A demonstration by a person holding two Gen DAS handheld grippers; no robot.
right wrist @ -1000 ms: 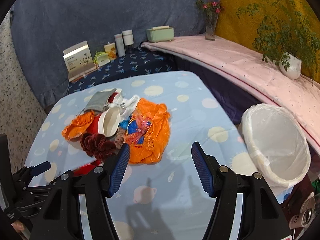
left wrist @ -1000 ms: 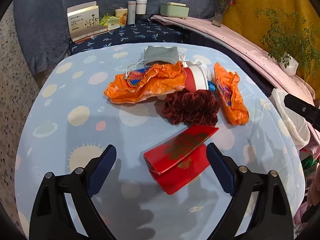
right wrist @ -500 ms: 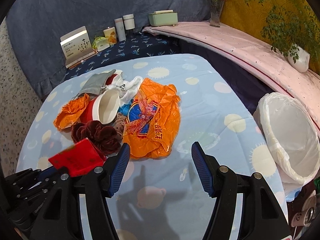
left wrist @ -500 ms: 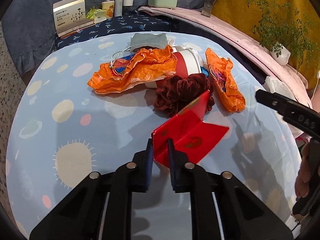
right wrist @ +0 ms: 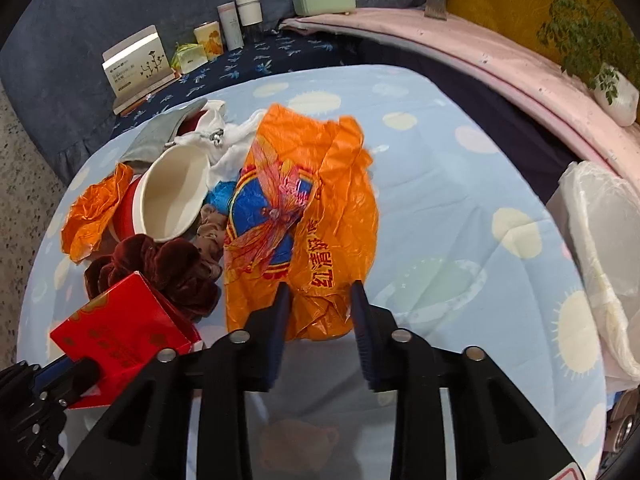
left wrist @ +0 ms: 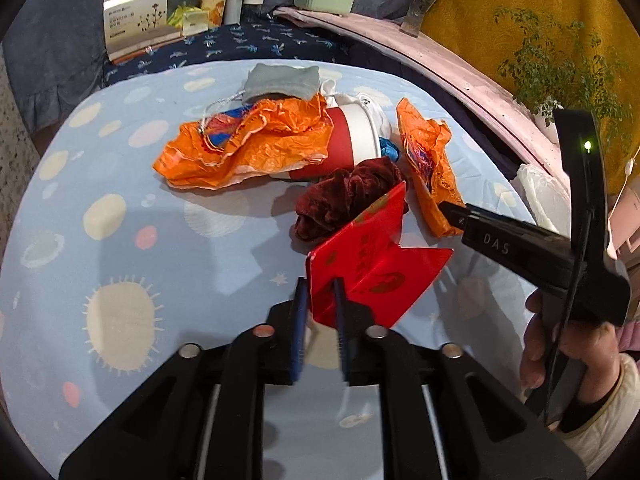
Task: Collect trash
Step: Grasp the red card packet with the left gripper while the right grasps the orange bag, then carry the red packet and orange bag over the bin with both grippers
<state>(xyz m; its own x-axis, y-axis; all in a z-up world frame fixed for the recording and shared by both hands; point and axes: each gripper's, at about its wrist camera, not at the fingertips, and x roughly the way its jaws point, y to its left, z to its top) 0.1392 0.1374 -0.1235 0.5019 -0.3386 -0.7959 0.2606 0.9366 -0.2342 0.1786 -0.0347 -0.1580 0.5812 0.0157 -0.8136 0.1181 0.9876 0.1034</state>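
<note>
My left gripper (left wrist: 320,292) is shut on a red paper box (left wrist: 372,256) and holds it lifted over the blue spotted table; the box also shows in the right wrist view (right wrist: 120,320). My right gripper (right wrist: 318,300) has its jaws narrowed around the near edge of a large orange plastic bag (right wrist: 304,220), part closed. A second orange bag (left wrist: 248,144), a red and white paper cup (left wrist: 352,140), a dark red velvet scrunchie (left wrist: 344,200) and a grey pouch (left wrist: 280,80) lie in the pile.
A white-lined trash bin (right wrist: 604,248) stands off the table's right edge. A pink-covered ledge (right wrist: 480,52) with a potted plant (right wrist: 612,92) runs behind. Boxes and jars (right wrist: 236,20) stand on a dark blue surface at the back.
My left gripper shut on the red box and lifted it. My right gripper moved forward to the large orange bag and its jaws narrowed around the bag's edge.
</note>
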